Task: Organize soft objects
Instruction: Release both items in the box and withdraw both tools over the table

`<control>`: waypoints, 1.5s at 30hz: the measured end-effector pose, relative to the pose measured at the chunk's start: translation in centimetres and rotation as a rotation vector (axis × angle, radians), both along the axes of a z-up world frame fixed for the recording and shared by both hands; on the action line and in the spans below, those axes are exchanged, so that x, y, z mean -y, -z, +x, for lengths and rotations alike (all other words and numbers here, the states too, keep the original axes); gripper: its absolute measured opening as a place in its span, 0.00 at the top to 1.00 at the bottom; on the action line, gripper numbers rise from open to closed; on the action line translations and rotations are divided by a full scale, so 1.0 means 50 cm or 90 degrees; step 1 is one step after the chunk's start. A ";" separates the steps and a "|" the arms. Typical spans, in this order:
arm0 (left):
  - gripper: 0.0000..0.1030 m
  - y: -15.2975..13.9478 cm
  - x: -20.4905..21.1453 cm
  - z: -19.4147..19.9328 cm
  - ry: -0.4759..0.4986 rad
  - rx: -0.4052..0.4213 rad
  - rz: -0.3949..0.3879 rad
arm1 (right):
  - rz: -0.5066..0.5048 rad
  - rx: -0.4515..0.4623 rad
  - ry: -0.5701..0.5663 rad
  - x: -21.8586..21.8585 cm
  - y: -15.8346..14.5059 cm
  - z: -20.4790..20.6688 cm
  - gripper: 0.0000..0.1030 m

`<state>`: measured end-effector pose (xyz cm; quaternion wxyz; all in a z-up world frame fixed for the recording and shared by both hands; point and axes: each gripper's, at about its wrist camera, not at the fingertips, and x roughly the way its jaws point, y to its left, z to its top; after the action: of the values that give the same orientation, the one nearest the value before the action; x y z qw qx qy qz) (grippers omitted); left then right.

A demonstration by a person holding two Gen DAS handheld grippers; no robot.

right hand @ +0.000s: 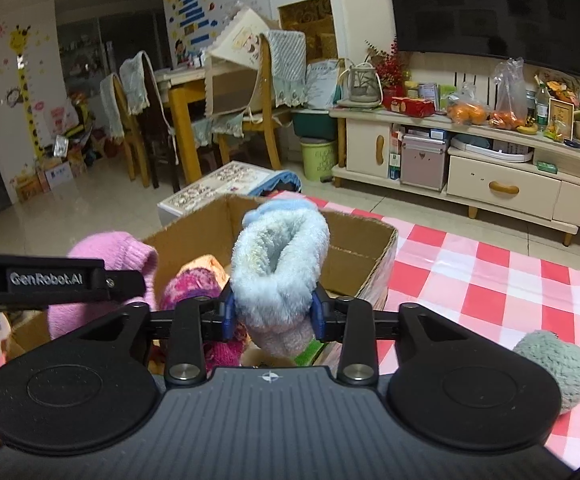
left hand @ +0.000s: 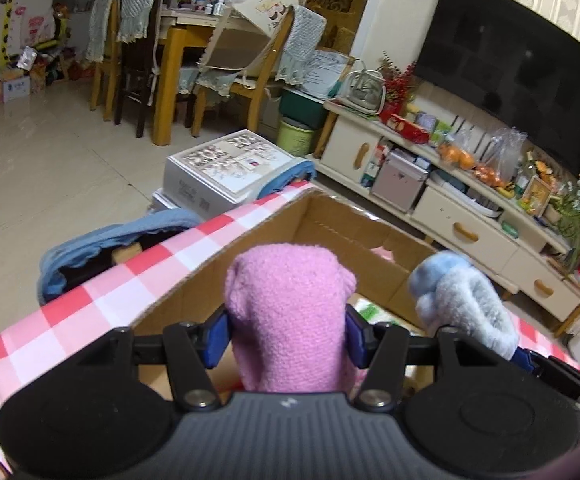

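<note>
Left wrist view first: the left gripper (left hand: pixel 288 334) has its blue pads (left hand: pixel 218 336) pinching a pink knitted sock (left hand: pixel 290 308) from both sides, and the sock's long axis runs straight out along the fingers, its rounded end pointing ahead and over an open cardboard box (left hand: pixel 341 220). Beyond the fingertips the box sits on a red-and-white checked cloth (left hand: pixel 102 296); the near box wall lies just under the sock, and nothing stands between the sock and the box's opening. To the right of these fingers is a pale blue fluffy sock (left hand: pixel 461 300). Right wrist view: the right gripper (right hand: pixel 274 316) holds that pale blue fluffy sock (right hand: pixel 278 272) between its blue pads (right hand: pixel 228 312), which touch its sides; no earlier picture shows whether the grip has changed. This sock also lies along the fingers, its open cuff facing the camera and its far end over the box (right hand: pixel 353 248). Left of these fingers the other gripper's black finger crosses in front of the pink sock (right hand: pixel 130 256), and a multicoloured knitted piece (right hand: pixel 198 280) lies in the box just below. Off to the right of the fingers a grey-green knitted thing (right hand: pixel 557 364) rests on the cloth (right hand: pixel 489 276), well apart from the box.
</note>
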<state>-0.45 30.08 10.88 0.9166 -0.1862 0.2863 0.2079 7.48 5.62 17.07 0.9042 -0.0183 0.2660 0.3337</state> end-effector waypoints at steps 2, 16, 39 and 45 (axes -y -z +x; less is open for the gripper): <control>0.41 -0.002 0.004 0.000 -0.004 -0.004 0.013 | -0.011 0.003 0.003 -0.006 0.002 0.000 0.37; 0.23 -0.023 0.053 0.000 0.031 0.027 0.039 | 0.032 0.077 0.110 0.124 -0.065 -0.087 0.03; 0.19 -0.023 0.195 0.013 0.142 0.027 0.060 | 0.058 0.033 0.270 0.314 -0.016 -0.189 0.01; 0.16 -0.022 0.234 0.016 0.166 0.025 0.074 | 0.055 0.034 0.293 0.338 -0.011 -0.207 0.01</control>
<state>0.33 18.40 11.95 0.9504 -0.0985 0.2776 0.0996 -2.88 -11.30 17.61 0.9631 0.0729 0.2248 0.1291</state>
